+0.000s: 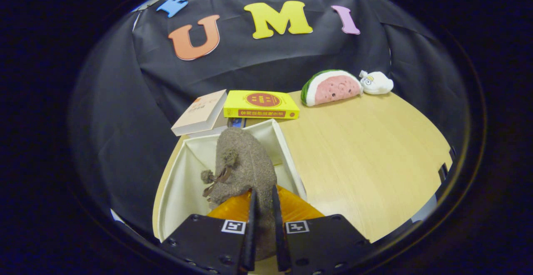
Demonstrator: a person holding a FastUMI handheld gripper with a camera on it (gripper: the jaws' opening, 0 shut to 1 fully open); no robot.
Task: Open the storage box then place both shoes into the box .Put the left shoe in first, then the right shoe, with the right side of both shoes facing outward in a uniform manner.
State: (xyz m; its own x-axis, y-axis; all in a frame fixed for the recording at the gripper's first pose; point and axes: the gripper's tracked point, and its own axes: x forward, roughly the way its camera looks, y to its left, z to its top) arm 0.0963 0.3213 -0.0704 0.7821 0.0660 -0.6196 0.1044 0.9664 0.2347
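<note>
A grey-brown fuzzy shoe with small pompoms and a brown lace hangs over the open white storage box. My gripper is shut on the shoe's rear edge, both fingers pressing a thin fold of it between them. The shoe's toe points away from me, toward the box's far wall. Something orange lies under the shoe just ahead of the fingers; I cannot tell what it is. The box stands at the left part of the wooden table.
Beyond the box lie a yellow book and a beige book, with a dark one under them. A watermelon-slice plush and a small white plush sit at the table's far edge against the black cloth wall.
</note>
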